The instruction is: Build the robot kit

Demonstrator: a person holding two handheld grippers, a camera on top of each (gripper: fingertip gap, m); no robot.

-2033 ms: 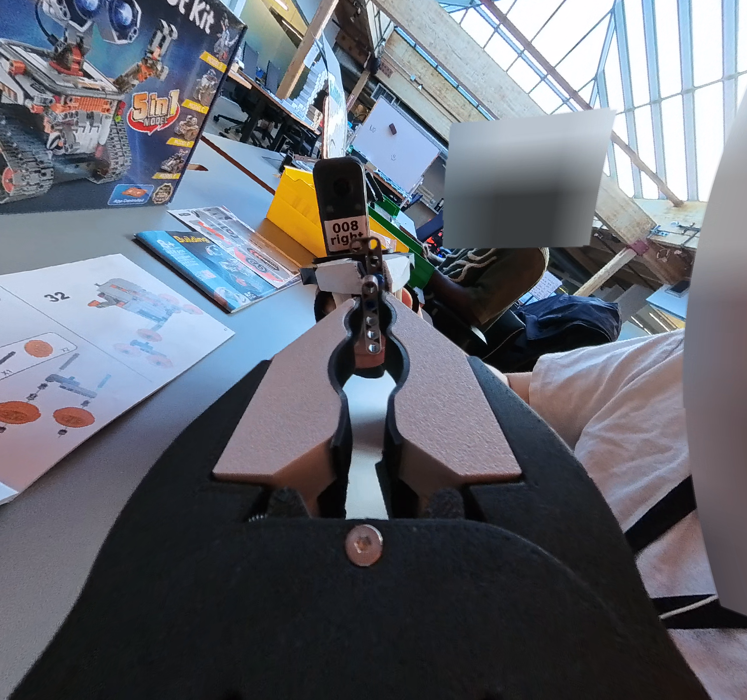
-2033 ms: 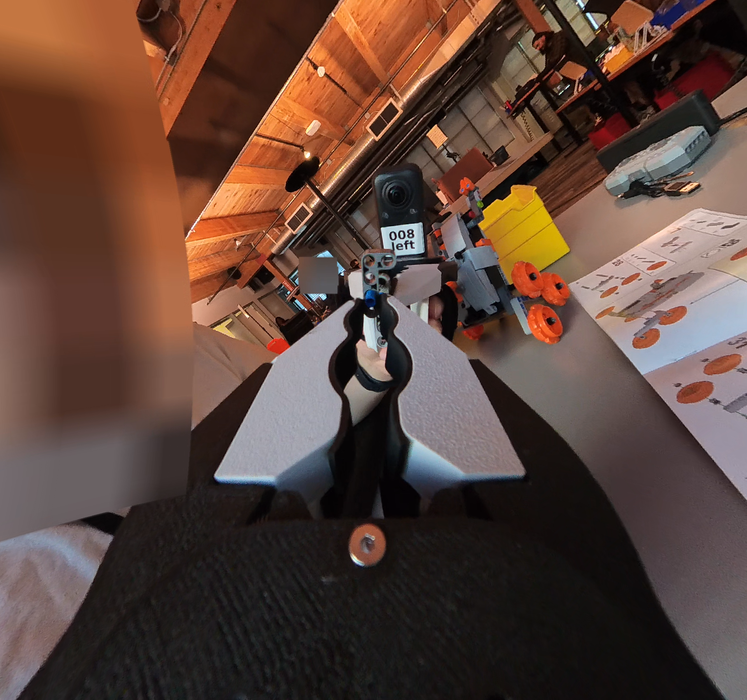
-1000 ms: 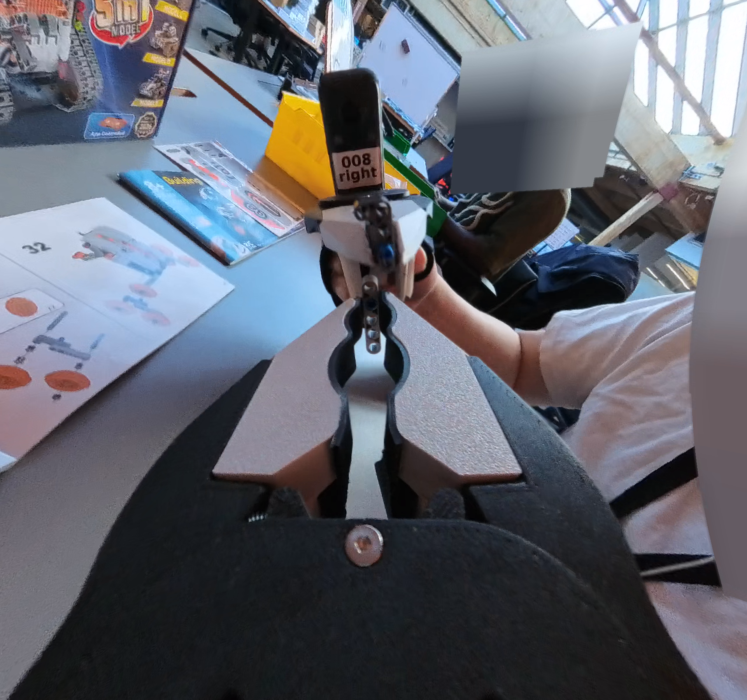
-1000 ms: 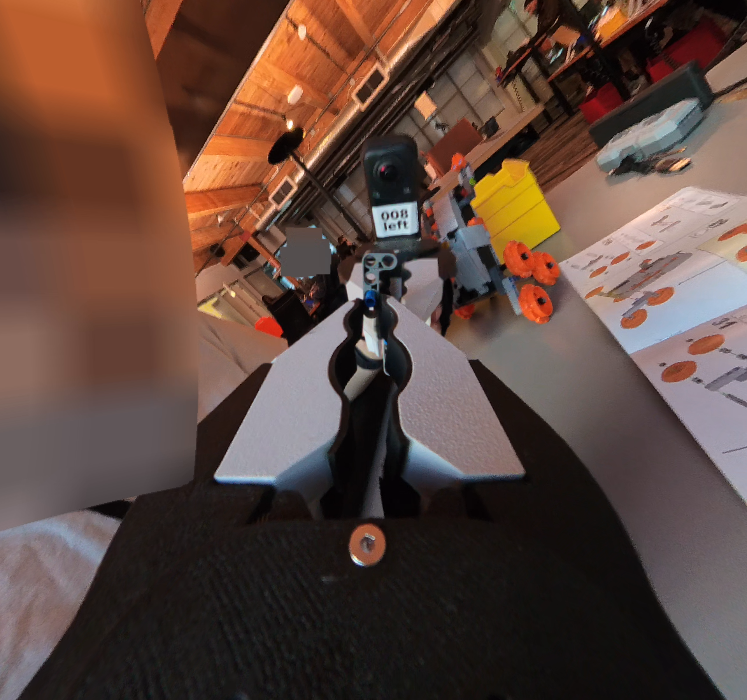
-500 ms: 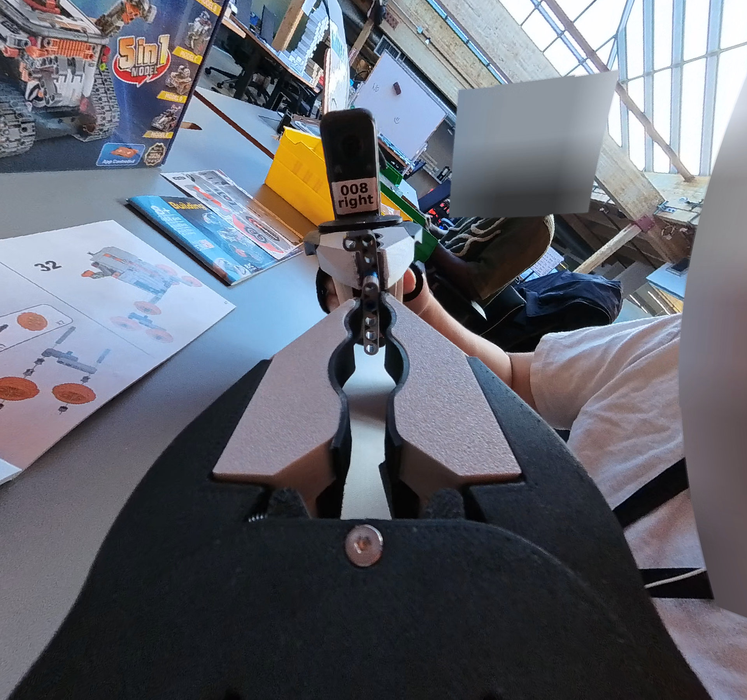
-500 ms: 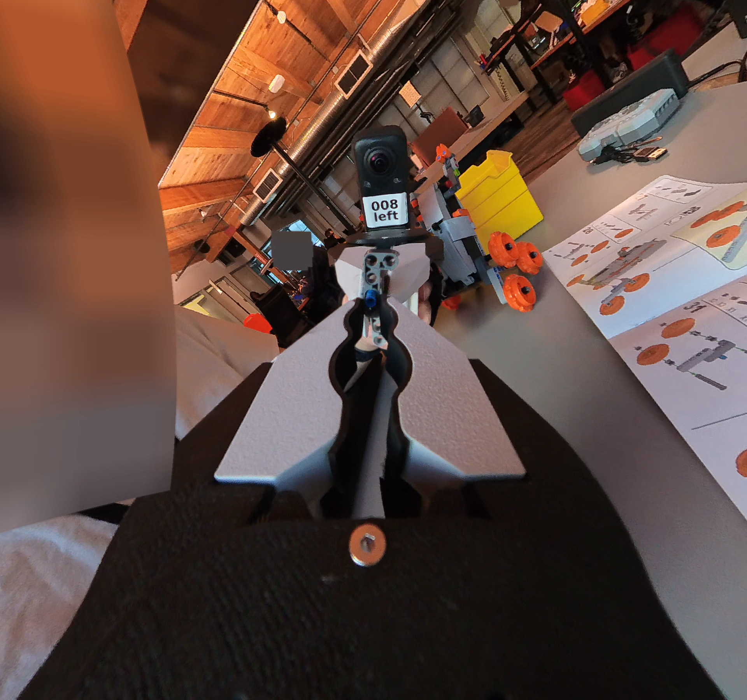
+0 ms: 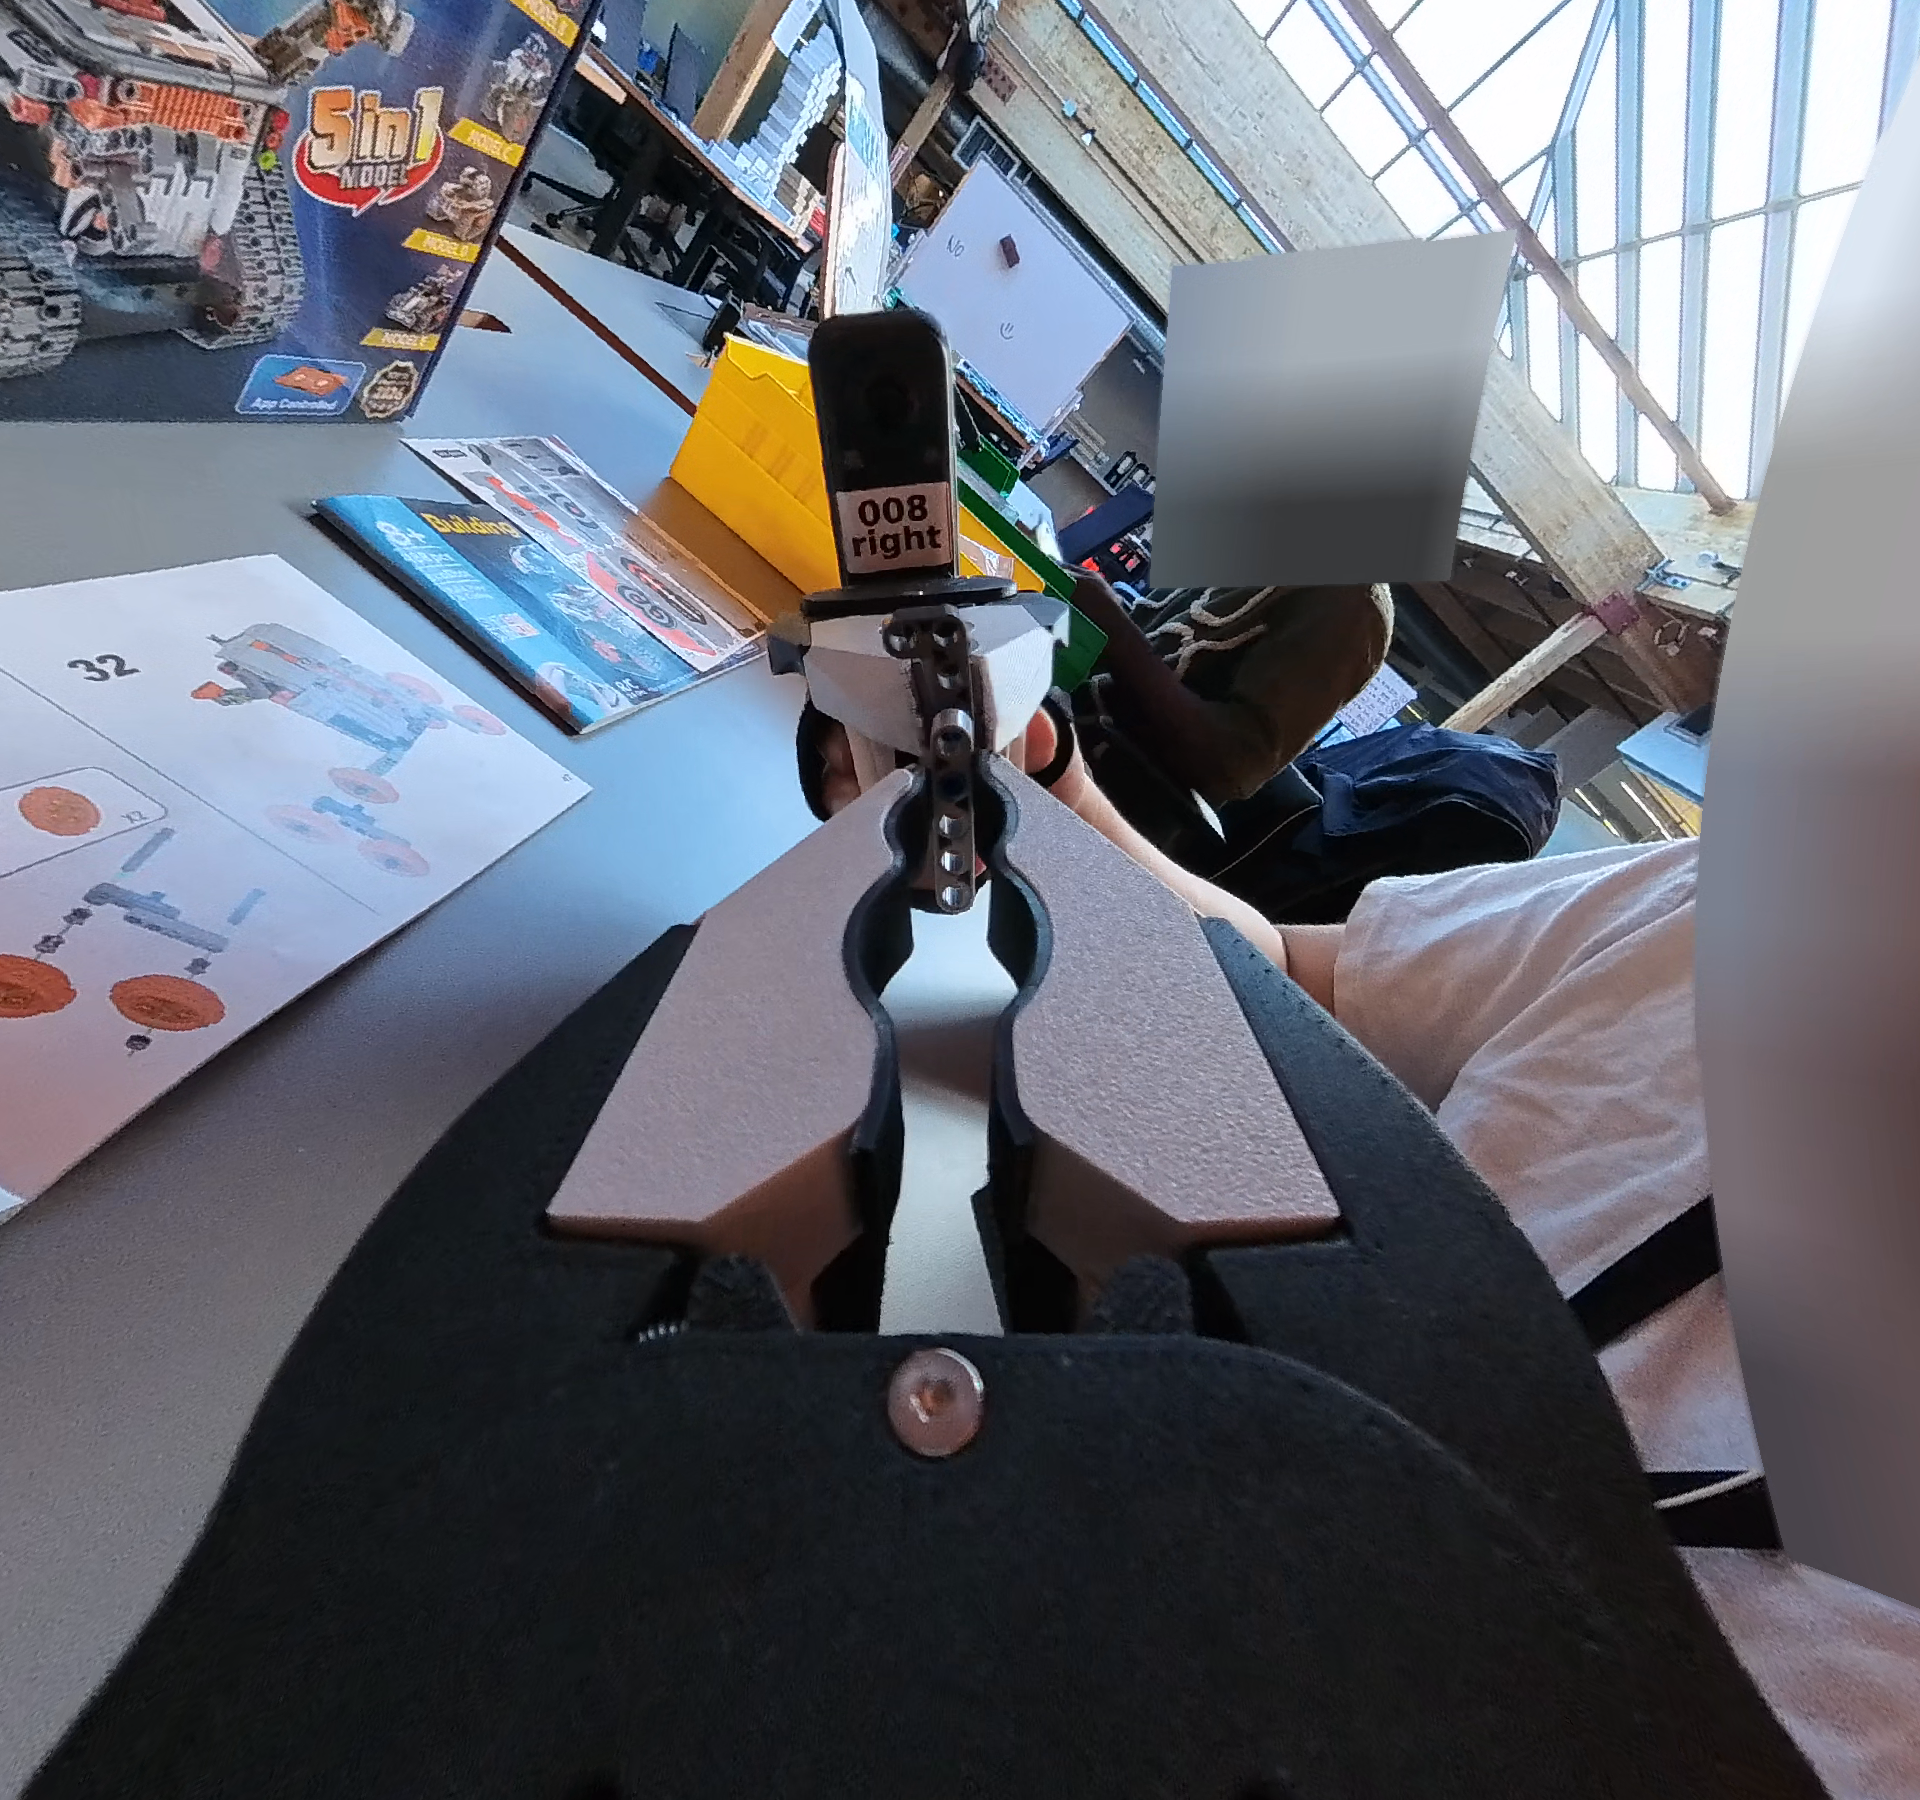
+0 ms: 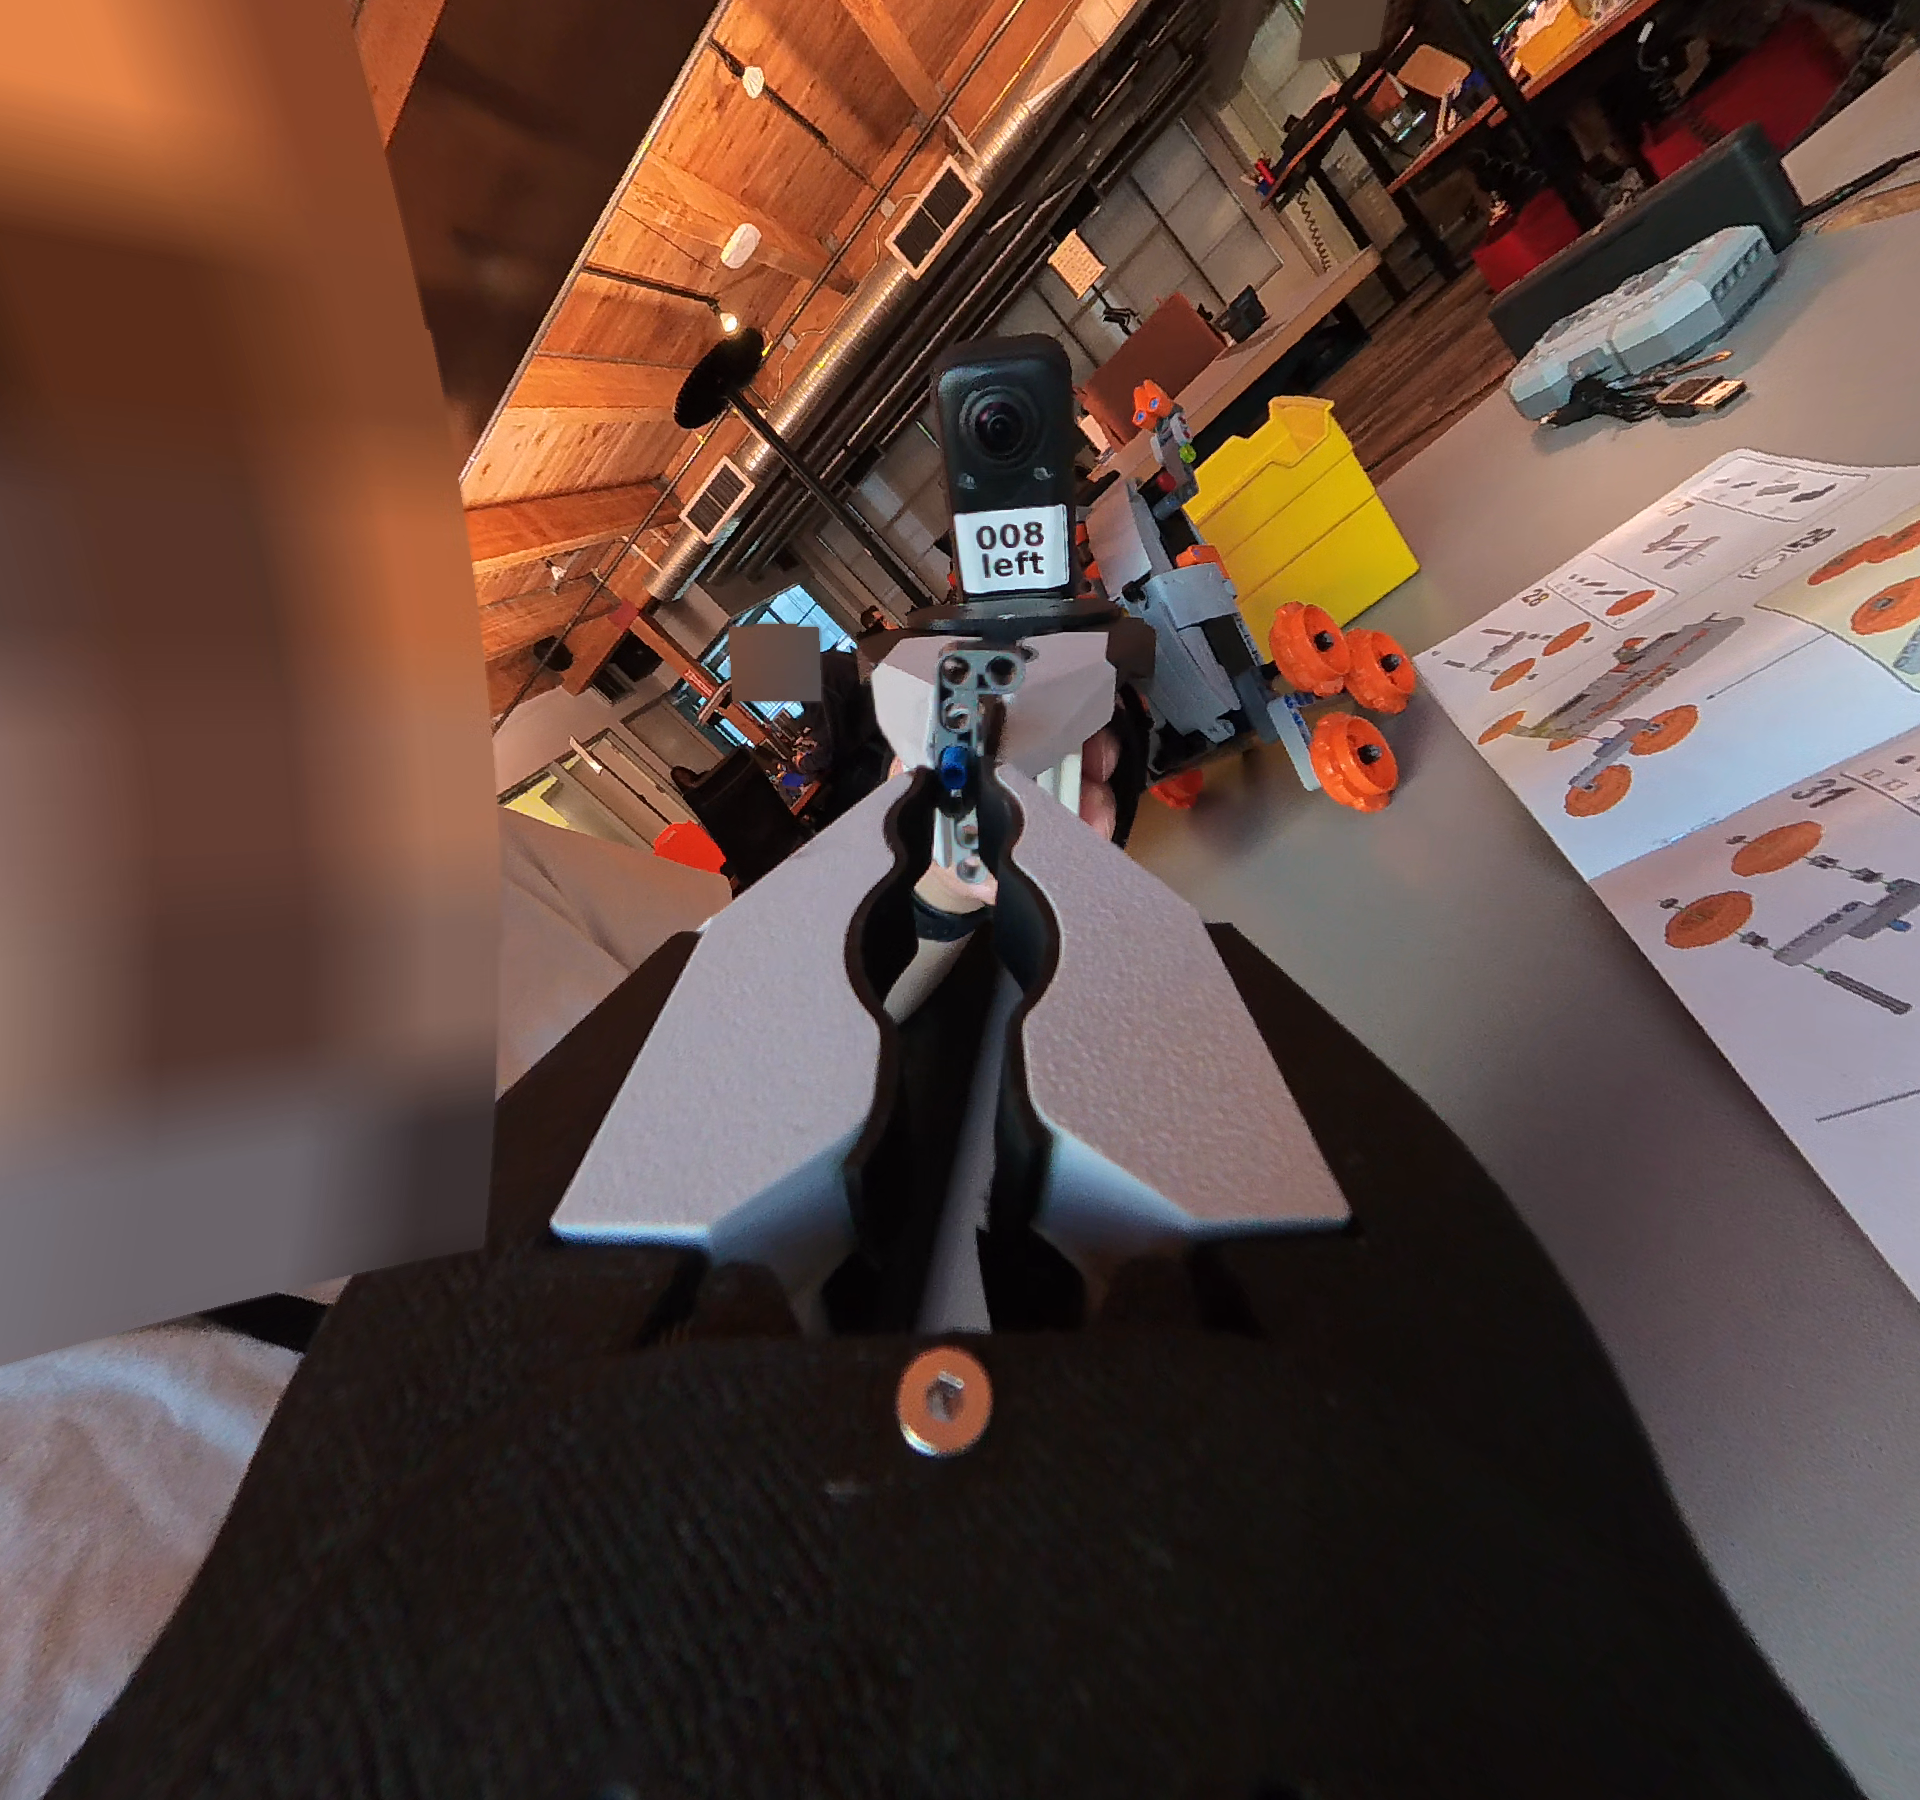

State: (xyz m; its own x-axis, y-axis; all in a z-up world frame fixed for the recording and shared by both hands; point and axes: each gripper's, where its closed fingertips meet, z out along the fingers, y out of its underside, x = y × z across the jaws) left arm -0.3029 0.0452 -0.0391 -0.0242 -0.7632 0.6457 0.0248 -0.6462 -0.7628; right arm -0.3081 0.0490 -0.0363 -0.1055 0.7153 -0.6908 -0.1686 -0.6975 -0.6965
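Left gripper (image 7: 951, 820) and right gripper (image 8: 951, 794) tip to tip above the grey table (image 7: 644, 794) — jaws of both closed on one grey holed beam (image 7: 948, 794), instruction sheets (image 7: 208, 815) lying nearby.

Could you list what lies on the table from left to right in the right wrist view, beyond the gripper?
Partly built grey model with orange wheels → yellow bin → open instruction sheets, with the grey brick and cables farther back.

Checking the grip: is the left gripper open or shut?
Shut: the left gripper has its tips pinching the grey holed beam.
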